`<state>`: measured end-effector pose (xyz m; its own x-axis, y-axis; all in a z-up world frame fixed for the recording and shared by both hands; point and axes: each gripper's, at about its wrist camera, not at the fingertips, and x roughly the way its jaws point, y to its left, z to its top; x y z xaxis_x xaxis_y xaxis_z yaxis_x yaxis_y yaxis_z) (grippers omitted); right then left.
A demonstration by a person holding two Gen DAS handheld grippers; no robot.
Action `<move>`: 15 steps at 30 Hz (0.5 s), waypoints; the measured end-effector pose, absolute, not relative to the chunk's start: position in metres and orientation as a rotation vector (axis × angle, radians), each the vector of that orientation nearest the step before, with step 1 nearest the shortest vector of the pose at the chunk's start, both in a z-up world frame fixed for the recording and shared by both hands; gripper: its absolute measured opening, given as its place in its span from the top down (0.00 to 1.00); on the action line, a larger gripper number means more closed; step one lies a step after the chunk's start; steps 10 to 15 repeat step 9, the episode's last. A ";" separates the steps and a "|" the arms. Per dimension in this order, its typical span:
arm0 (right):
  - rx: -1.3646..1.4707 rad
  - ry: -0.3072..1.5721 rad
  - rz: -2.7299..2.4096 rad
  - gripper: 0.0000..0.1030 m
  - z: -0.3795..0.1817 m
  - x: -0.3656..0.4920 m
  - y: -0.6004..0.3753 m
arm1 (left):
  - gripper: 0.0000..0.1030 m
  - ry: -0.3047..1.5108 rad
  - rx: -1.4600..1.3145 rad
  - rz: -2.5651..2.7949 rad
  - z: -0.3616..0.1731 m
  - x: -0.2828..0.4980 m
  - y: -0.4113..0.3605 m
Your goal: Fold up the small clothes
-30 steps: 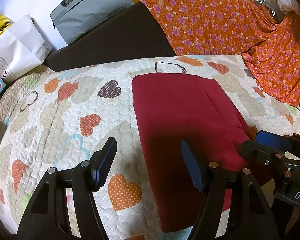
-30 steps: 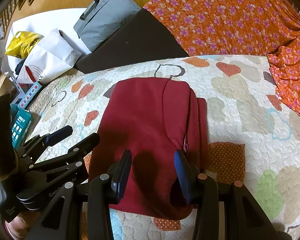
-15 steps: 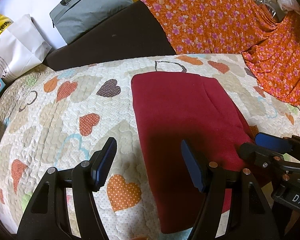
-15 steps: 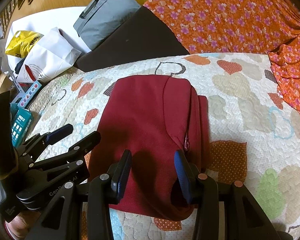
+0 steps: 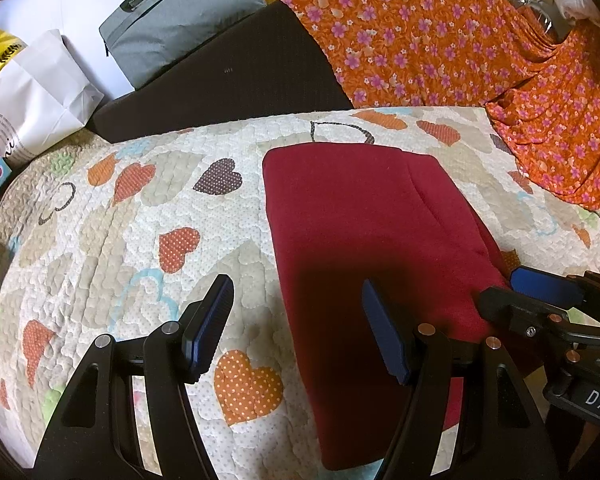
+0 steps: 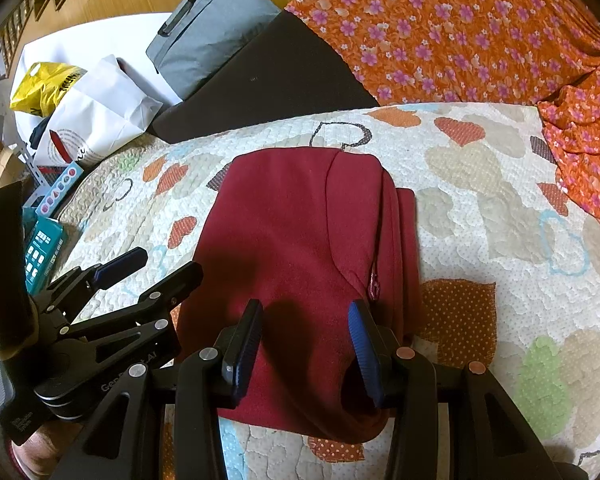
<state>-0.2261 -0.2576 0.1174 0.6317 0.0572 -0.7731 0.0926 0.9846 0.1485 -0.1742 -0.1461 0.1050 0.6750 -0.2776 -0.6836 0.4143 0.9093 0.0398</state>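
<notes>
A dark red garment (image 5: 360,232) lies folded into a long rectangle on the heart-patterned quilt (image 5: 140,240). A pink zipper pull (image 6: 375,286) shows along its right fold. My left gripper (image 5: 296,332) hovers open over the garment's near left edge, one finger over the quilt and the other over the cloth. My right gripper (image 6: 304,350) stands open just above the garment's near end, with red cloth below both pads. Each gripper shows in the other's view: the right gripper (image 5: 500,286) at the garment's right side, the left gripper (image 6: 168,266) at its left.
An orange flowered cloth (image 5: 440,40) covers the far right. Behind the quilt lie a black cushion (image 5: 228,76) and a grey bag (image 5: 180,20). A white paper bag (image 6: 96,120), a yellow bag (image 6: 44,84) and small boxes (image 6: 44,248) sit off the left edge.
</notes>
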 end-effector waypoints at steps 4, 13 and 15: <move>0.181 0.889 -0.019 0.59 0.117 -0.226 -0.258 | 0.35 0.729 0.193 -0.402 0.104 -0.171 -0.145; 0.183 0.887 -0.022 0.58 0.116 -0.226 -0.259 | 0.35 0.725 0.189 -0.411 0.105 -0.170 -0.145; 0.183 0.887 -0.022 0.58 0.116 -0.226 -0.259 | 0.35 0.725 0.189 -0.411 0.105 -0.170 -0.145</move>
